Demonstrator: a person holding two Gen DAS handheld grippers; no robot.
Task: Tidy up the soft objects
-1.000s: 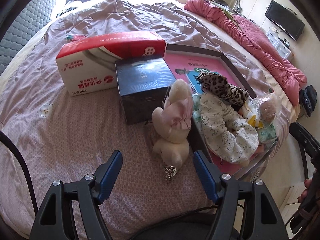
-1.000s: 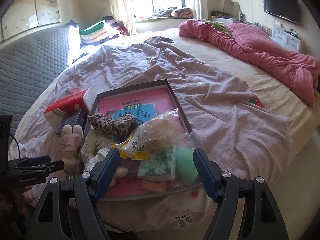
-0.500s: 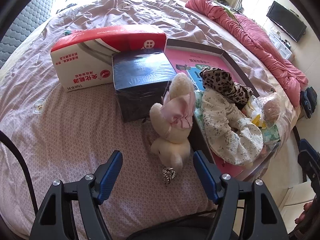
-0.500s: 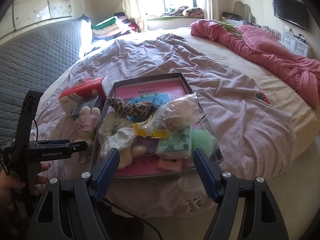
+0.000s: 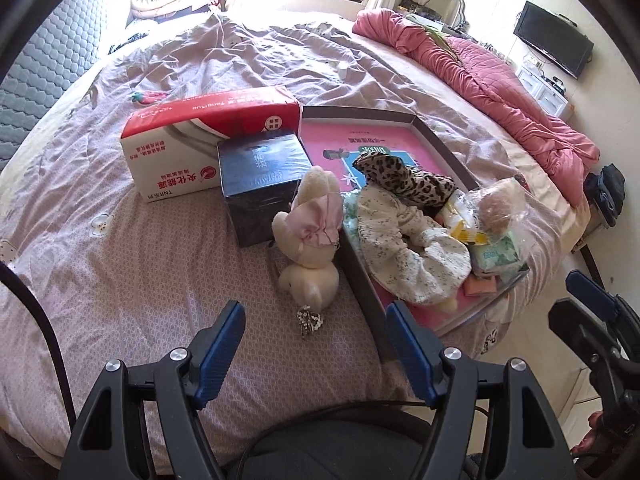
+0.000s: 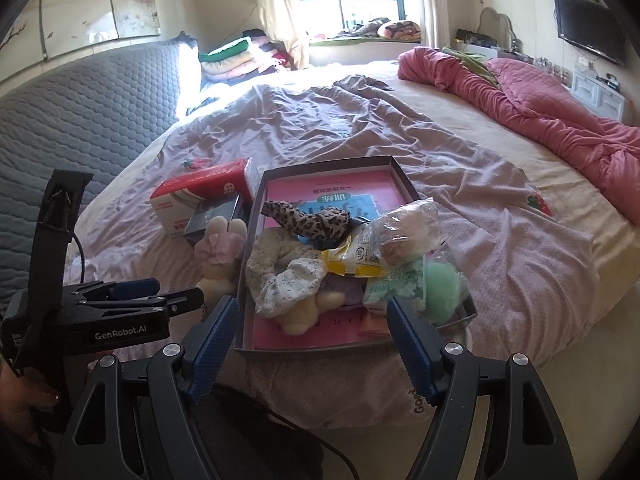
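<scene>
A cream plush bunny with a pink bow (image 5: pixel 310 236) sits on the bed, against the left wall of a shallow dark tray (image 5: pixel 362 276); it also shows in the right wrist view (image 6: pixel 219 254). In the tray (image 6: pixel 256 216) lie a leopard scrunchie (image 5: pixel 404 178), a floral scrunchie (image 5: pixel 408 248), a bagged bun (image 6: pixel 400 236), a tissue pack (image 6: pixel 396 286) and a green puff (image 6: pixel 442 284). My left gripper (image 5: pixel 316 350) is open and empty, just short of the bunny. My right gripper (image 6: pixel 310 344) is open and empty at the tray's near edge.
A red and white tissue box (image 5: pixel 208 140) and a dark blue box (image 5: pixel 264 184) stand left of the tray. A pink quilt (image 6: pixel 540 112) lies bunched at the right. A grey padded headboard (image 6: pixel 80 116) stands at the left. The bed edge is near the tray.
Both grippers have pulled back and tilted up a little; the bed scene sits farther off. Both stay open. No object has moved.
</scene>
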